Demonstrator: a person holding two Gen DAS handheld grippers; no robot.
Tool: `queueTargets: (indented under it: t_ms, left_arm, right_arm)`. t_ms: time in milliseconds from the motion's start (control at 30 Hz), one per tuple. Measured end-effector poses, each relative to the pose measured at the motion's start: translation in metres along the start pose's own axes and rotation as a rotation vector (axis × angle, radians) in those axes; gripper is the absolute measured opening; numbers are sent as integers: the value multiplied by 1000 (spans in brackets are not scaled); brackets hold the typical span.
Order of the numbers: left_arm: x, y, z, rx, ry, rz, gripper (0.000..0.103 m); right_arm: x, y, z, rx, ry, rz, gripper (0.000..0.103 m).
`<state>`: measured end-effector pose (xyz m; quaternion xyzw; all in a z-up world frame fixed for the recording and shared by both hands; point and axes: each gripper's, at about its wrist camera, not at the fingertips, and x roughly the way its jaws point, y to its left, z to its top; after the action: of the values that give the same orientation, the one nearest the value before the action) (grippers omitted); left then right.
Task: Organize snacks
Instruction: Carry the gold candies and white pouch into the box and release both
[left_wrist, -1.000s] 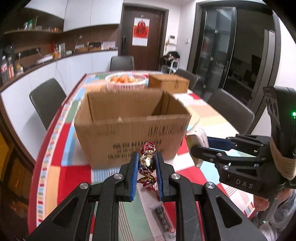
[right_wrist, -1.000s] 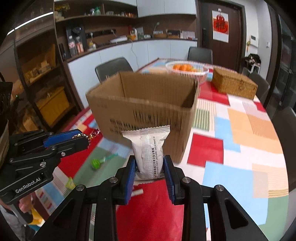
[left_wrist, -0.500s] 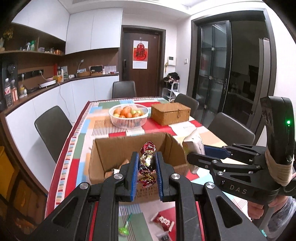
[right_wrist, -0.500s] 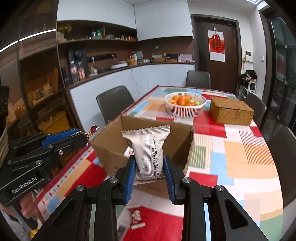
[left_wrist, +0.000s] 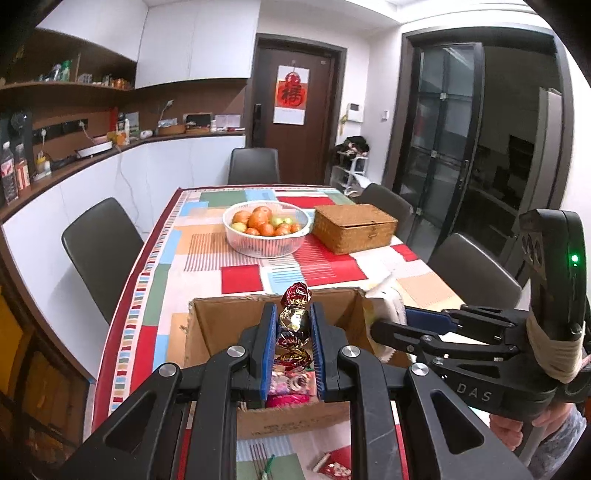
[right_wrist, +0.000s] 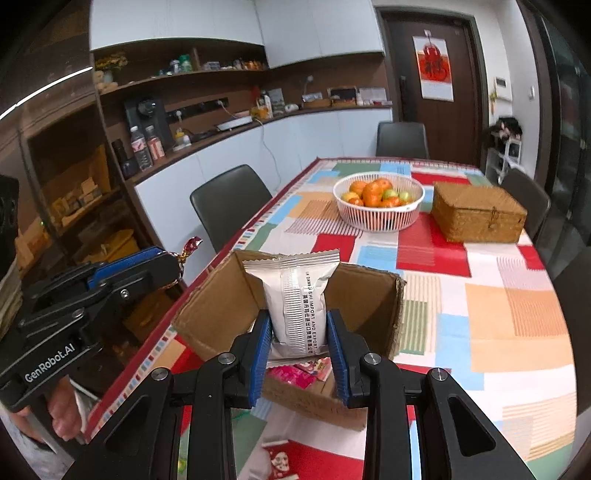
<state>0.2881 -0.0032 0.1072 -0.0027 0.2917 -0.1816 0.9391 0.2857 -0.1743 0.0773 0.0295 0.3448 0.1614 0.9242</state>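
The left gripper (left_wrist: 293, 338) has its jaws clamped on a foil-wrapped candy (left_wrist: 294, 321), which stands upright between the blue pads (left_wrist: 269, 347) with its red twisted end poking out past the jaw tips. Just beyond and below these jaws sits the open cardboard box (left_wrist: 221, 325), with pink snack packets (left_wrist: 290, 384) lying inside it under the jaws.

The right gripper (right_wrist: 298, 341) has its jaws pressed against the lower end of a silver snack packet (right_wrist: 297, 295), held upright so that its crimped top edge rises above the jaw tips. The same box (right_wrist: 373, 299) lies directly ahead of and beneath these jaws, and more pink packets (right_wrist: 299, 371) show inside it below the silver one.

Farther ahead of both pairs of jaws, on the counter (right_wrist: 498, 314) with its patchwork cloth, stand a white basket of fruit (right_wrist: 378, 203) and, just beside it, a closed wicker box (right_wrist: 478, 212). Below the jaws, nearer than the box, a few loose wrappers (left_wrist: 332, 469) lie on the counter.
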Motion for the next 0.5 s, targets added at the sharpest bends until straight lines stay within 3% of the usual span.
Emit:
queueTargets:
  t_ms: [300,367,400,500]
  left_arm:
    - [41,19,2,-30,89,57,21]
    - [43,20,0,-13,92,132,37]
    - [41,20,-3,-6,84,149,45]
    - [29,15,-13,20,68,152,47]
  right_arm:
    - [35,-9,11,16,69,-35,31]
    - [42,-11,12,23,82,-45,33]
    - [46,-13,12,25,88,-55,42]
    - [47,-16,9,42,96,-71,51]
